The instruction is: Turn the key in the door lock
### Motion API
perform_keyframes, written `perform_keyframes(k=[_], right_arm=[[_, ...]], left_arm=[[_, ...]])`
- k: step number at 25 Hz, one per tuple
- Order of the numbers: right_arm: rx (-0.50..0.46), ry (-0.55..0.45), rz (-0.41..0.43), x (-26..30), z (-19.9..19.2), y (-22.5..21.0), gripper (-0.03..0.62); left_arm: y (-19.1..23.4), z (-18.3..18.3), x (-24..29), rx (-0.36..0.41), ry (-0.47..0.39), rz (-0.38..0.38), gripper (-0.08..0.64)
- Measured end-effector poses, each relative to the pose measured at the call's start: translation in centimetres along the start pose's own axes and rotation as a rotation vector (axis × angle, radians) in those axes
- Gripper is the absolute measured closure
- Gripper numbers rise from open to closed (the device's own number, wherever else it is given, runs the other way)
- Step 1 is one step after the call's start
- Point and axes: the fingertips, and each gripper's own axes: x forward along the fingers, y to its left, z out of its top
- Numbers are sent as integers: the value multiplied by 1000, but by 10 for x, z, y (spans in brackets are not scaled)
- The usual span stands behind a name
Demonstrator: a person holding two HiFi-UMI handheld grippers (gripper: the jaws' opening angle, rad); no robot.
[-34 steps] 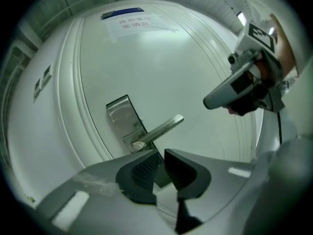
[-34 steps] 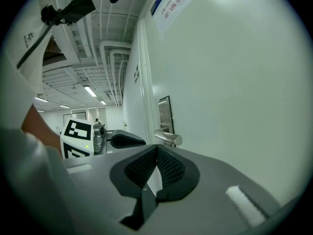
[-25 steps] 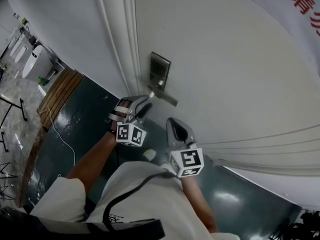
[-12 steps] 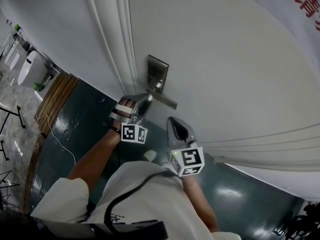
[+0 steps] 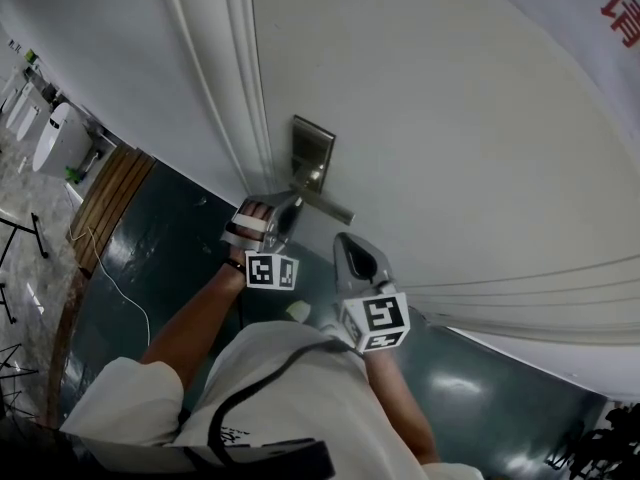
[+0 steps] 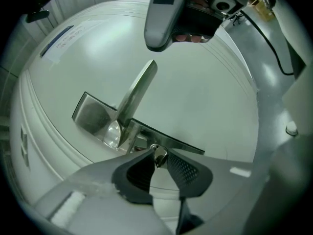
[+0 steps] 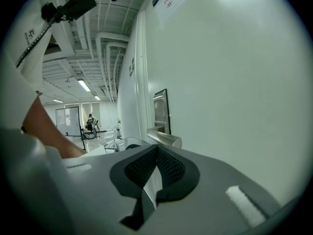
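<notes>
The door [image 5: 450,118] is viewed from overhead in the head view, which is aimed steeply down to the floor [image 5: 170,228]. The lock plate [image 6: 90,112] is faced close up in the left gripper view, while the door is looked along from slightly farther back in the right gripper view. The lever handle [image 5: 330,206] is shared by all three.

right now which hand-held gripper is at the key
The left hand-held gripper: its jaws are closing on the key. The right hand-held gripper is shut and empty, clear of the door.
</notes>
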Motion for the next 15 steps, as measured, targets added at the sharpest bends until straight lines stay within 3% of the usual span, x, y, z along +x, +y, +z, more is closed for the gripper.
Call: perform_keyframes(k=[3,15], right_arm=[[-6,-1,-2,-1,2,-3,584],[-10,7,2,-9,-1,-7,584]], left_arm=[[3,0,-2,-60,5,11,512],[1,-7,2,-368,65,-4,520]])
